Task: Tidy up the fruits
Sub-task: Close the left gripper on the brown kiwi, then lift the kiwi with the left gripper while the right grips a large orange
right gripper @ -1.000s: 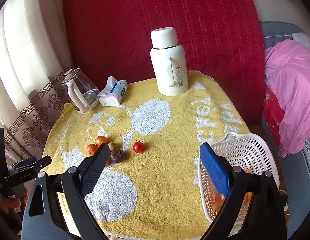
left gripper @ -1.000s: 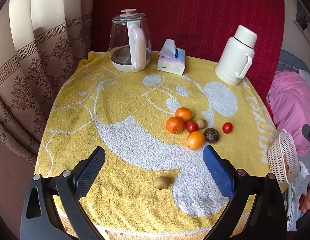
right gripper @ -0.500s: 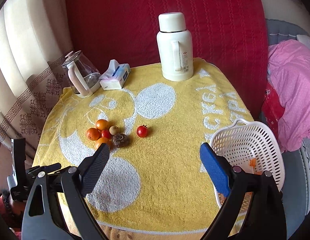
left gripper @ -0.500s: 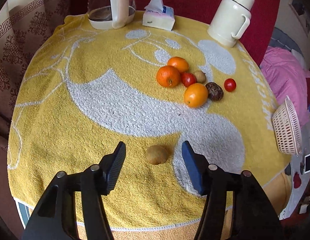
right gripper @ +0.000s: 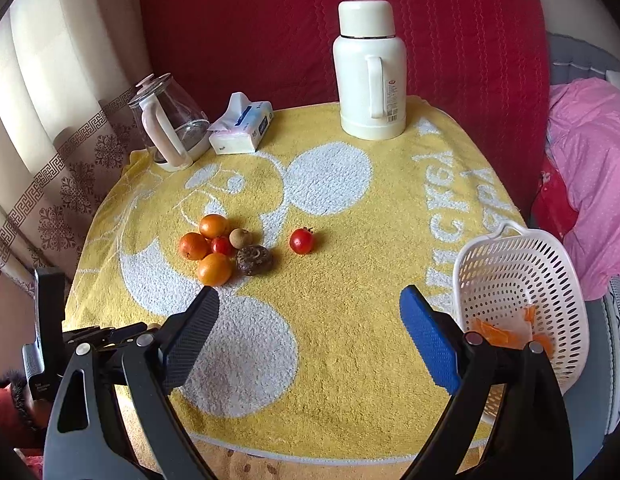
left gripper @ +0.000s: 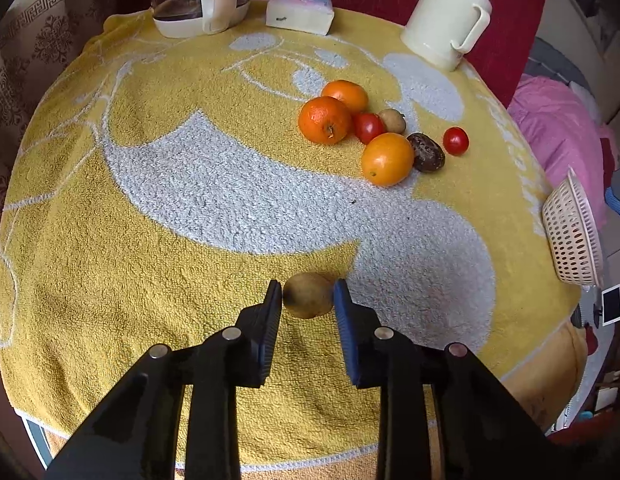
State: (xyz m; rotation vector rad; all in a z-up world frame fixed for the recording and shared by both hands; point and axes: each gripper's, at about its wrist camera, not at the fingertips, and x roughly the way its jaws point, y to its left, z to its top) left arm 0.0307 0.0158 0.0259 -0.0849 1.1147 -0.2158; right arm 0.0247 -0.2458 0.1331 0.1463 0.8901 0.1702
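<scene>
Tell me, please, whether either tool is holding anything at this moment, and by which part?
The left tool is shut on the small brown fruit, pads pressing its two opposite sides, low on the towel. The right tool is open and holds nothing.

right gripper (right gripper: 310, 304): jaws wide, empty | basket (right gripper: 510, 264): right table edge | fruit cluster (right gripper: 223, 248): left of centre
</scene>
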